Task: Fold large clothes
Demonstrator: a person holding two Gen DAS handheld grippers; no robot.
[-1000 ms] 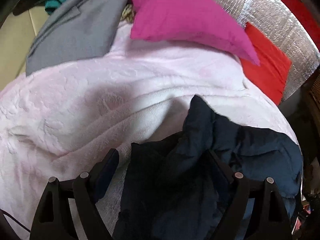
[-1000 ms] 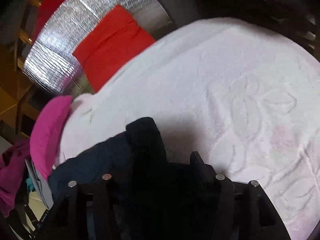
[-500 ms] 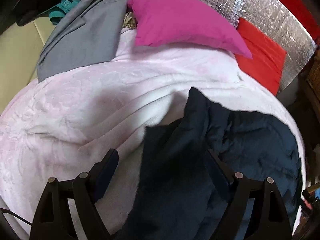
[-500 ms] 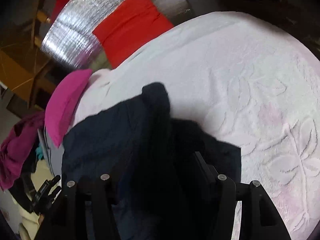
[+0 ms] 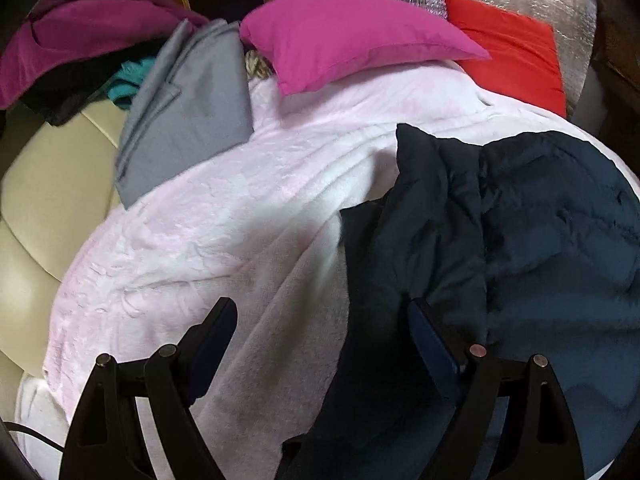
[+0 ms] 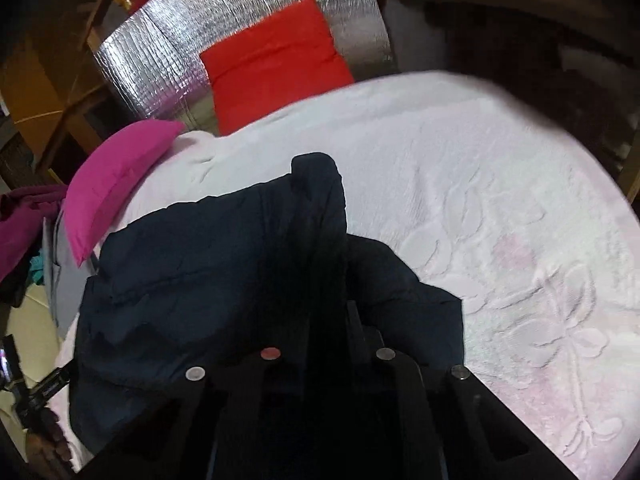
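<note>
A dark navy padded jacket (image 5: 540, 240) lies bunched on a pale pink embossed blanket (image 5: 220, 220) that covers a bed. In the left wrist view my left gripper (image 5: 322, 320) is open; its right finger (image 5: 432, 336) rests against the jacket's left edge, its left finger over bare blanket. In the right wrist view the jacket (image 6: 208, 264) fills the lower middle. My right gripper (image 6: 320, 320) is shut on a fold of the jacket, with dark cloth bunched between and over the fingers.
A magenta pillow (image 5: 344, 36), a folded grey garment (image 5: 188, 108) and a purple garment (image 5: 80, 32) lie at the bed's head. A red cushion (image 6: 276, 60) leans on a silver foil panel (image 6: 160, 52). A cream floor (image 5: 36, 184) lies left of the bed.
Both grippers have pulled back and up from the bed. The jacket has spread out wider over the blanket. My right gripper's fingers have closed in on the jacket.
</note>
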